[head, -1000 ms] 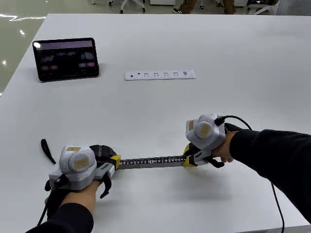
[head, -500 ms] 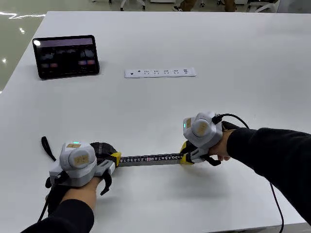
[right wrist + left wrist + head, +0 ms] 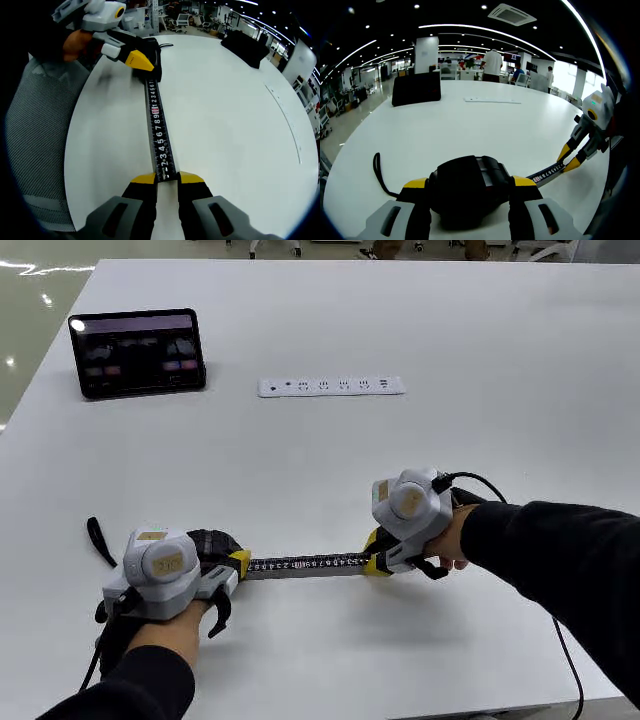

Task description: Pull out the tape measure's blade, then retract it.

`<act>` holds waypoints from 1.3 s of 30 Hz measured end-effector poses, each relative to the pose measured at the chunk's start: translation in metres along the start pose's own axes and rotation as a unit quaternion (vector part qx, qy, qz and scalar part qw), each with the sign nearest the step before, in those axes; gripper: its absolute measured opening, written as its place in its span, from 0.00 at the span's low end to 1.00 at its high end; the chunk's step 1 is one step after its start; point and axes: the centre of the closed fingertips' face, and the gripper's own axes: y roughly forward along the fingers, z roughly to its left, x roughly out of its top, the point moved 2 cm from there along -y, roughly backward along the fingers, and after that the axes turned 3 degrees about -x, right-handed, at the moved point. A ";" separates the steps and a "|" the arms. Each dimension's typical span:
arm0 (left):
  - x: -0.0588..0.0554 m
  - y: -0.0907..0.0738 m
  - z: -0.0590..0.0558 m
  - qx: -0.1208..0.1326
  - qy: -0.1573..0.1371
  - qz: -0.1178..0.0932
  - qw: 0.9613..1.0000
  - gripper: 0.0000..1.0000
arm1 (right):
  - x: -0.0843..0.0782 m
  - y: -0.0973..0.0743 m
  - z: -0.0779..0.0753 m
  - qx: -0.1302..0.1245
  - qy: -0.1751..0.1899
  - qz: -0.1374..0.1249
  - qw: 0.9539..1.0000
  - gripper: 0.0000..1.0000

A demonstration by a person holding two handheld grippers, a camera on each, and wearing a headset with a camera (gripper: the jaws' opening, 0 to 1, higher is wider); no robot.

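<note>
- The left hand-held gripper (image 3: 469,184) is clamped around the black tape measure case (image 3: 212,545). The case sits on the white tabletop (image 3: 480,390) near its front edge, and its dark wrist strap (image 3: 97,540) trails off to one side. This grip should probably stay firm, so the case neither slides nor twists.
- The blade (image 3: 157,120) lies flat along the tabletop from the case to the right hand-held gripper (image 3: 167,178), whose yellow-tipped jaws are pinched shut on the blade's end.
- One moment cannot tell whether the blade is going out or coming back. Either way, the right hand-held gripper does best moving in line with the case mouth, low and level. On the return, it should ride the end back slowly so the spring cannot whip it.
- The blade is dark with pale numerals and one red mark. Only a short length is out, straight and unkinked.
- Farther off lie a white power strip (image 3: 331,387) and a propped tablet (image 3: 137,352), well apart from the work.
</note>
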 end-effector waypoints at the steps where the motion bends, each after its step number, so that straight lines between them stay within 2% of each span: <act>1: 0.000 0.000 0.000 0.000 -0.001 0.000 1.000 0.59 | 0.000 0.000 0.000 0.000 0.000 0.000 1.000 0.11; 39: 0.000 -0.001 0.000 -0.002 -0.008 0.003 1.000 0.59 | 0.021 0.010 0.003 0.000 -0.004 -0.016 1.000 0.11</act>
